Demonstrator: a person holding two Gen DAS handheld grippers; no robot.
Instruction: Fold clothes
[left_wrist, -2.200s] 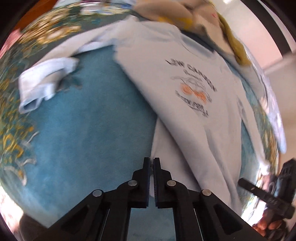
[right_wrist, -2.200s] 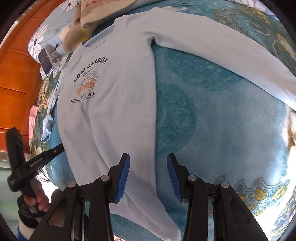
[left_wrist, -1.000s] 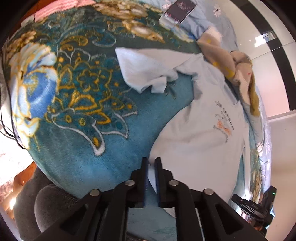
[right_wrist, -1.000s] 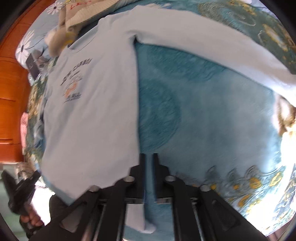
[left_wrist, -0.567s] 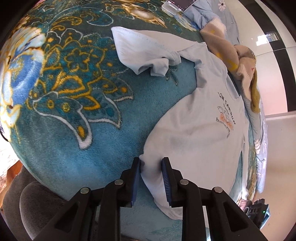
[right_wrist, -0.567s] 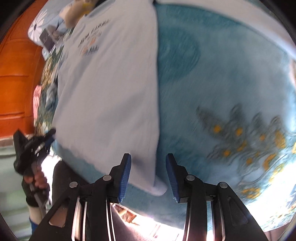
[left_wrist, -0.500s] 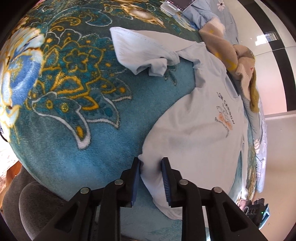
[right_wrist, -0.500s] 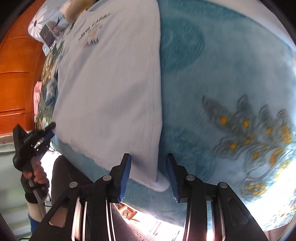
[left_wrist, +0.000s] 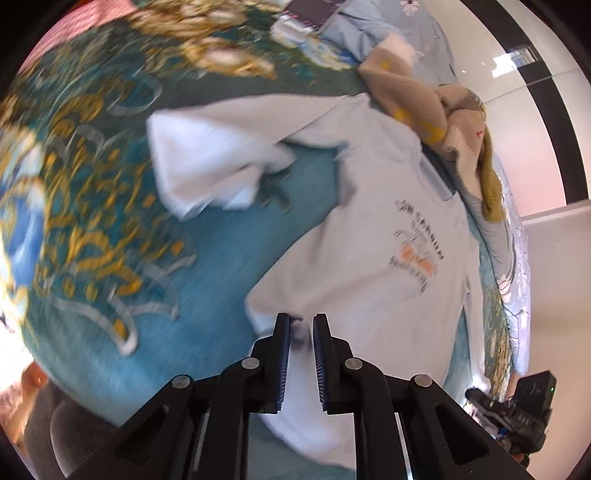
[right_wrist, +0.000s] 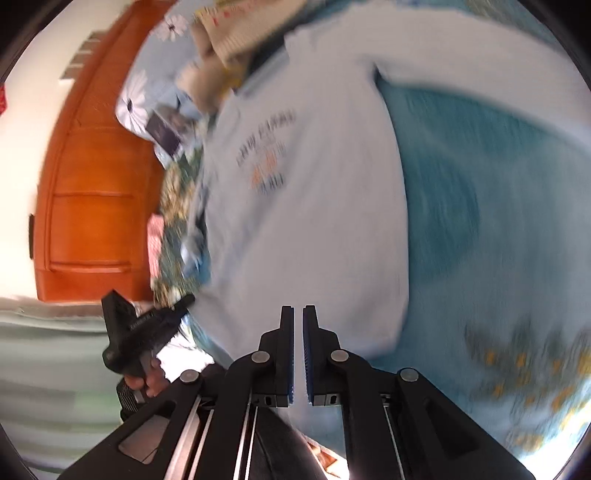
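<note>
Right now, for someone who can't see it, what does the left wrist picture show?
The left hand-held gripper pinches the bottom hem of a pale blue sweatshirt with a printed chest logo, spread over a teal floral blanket. One sleeve lies crumpled; a beige garment sits by the collar.

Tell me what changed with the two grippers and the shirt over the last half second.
Both grippers closed on the light blue shirt's bottom hem: the left gripper near its left corner, the right gripper near the right corner, each open around the hem half a second ago. The hem now appears lifted. The bunched sleeve and the beige garment stayed put.
</note>
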